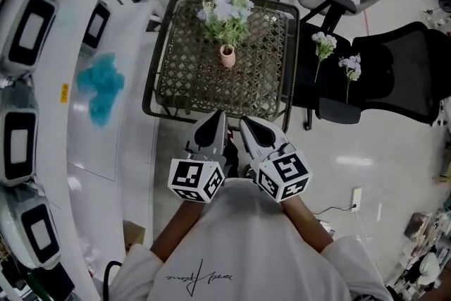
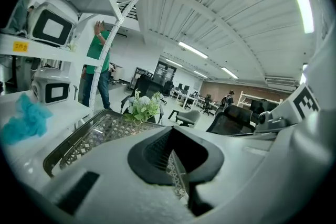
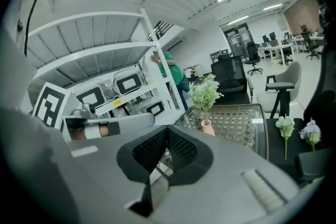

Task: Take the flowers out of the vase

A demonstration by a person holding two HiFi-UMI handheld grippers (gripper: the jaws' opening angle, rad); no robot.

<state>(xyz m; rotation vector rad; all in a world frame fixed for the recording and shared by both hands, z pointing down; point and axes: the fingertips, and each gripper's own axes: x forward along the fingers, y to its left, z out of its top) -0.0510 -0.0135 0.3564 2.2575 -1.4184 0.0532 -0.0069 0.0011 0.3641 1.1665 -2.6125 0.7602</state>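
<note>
Shirt [image 1: 239, 250], head view: white, at 6 o'clock, below both marker cubes.
Left gripper [image 1: 213, 125]: clenched, empty, pointing towards 12 o'clock.
Right gripper [image 1: 252, 127]: clenched, empty, just beside the left one.
Vase [image 1: 227, 55]: upright on the woven table [image 1: 183, 74] at 12 o'clock, flowers [image 1: 227, 14] in it.
Loose stems [image 1: 323, 46]: two on a black chair [image 1: 394, 67], at 2 o'clock.
Left gripper view: jaws together, nothing between; flowers at 11 o'clock.
Right gripper view: jaws together, nothing between; vase at 1 o'clock, loose stems at 3 o'clock.
</note>
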